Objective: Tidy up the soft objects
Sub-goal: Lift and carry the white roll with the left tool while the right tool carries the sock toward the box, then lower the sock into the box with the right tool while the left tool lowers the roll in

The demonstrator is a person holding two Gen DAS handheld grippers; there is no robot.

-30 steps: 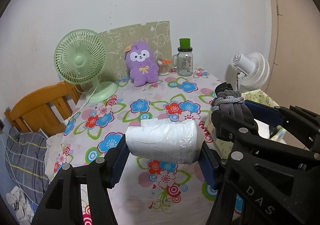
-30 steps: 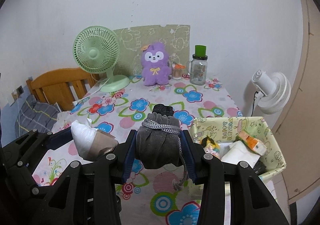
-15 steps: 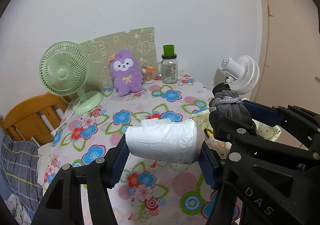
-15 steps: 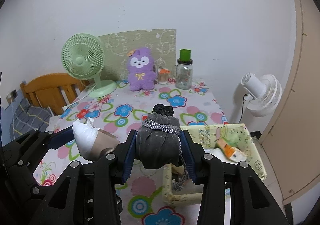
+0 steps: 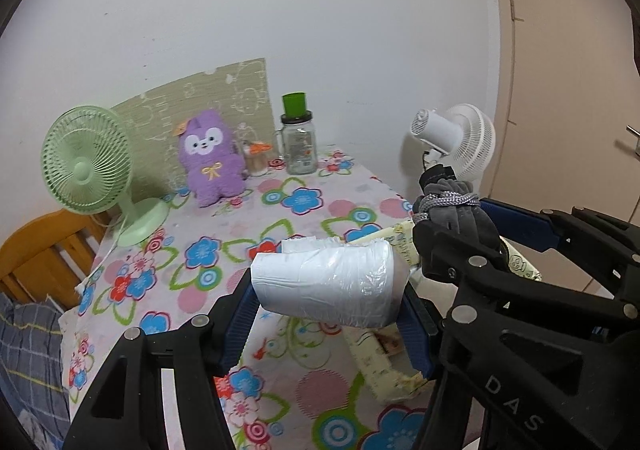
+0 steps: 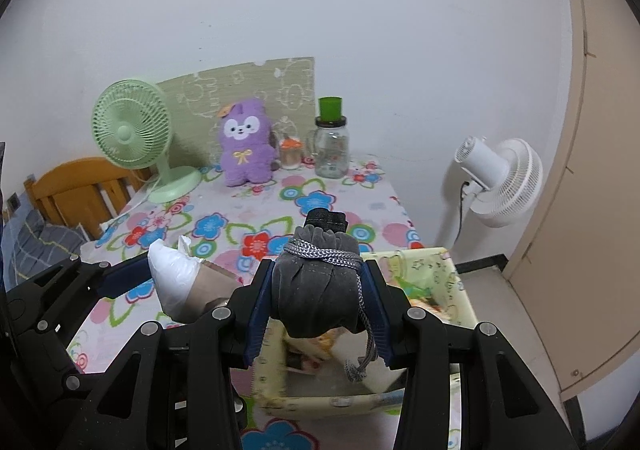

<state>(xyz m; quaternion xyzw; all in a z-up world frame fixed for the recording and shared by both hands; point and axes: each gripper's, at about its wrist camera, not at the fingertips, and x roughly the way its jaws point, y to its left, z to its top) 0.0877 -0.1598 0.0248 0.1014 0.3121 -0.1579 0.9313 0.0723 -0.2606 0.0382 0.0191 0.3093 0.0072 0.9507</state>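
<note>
A: How far along? Where are the soft things?

B: Left tongs (image 5: 328,314) clamp the white wrapped roll (image 5: 328,282); right tongs (image 6: 316,314) clamp the grey drawstring pouch (image 6: 320,282), above the basket (image 6: 452,270).

A: Left to do?

B: Dropping both in; some items are already inside.

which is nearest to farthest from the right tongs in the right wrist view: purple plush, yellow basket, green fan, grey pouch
1. grey pouch: clamped in the right tongs.
2. yellow basket: just beneath and to the right, at the table's near edge.
3. green fan and purple plush: both at the far wall, fan left, plush centre; too close to call.
</note>
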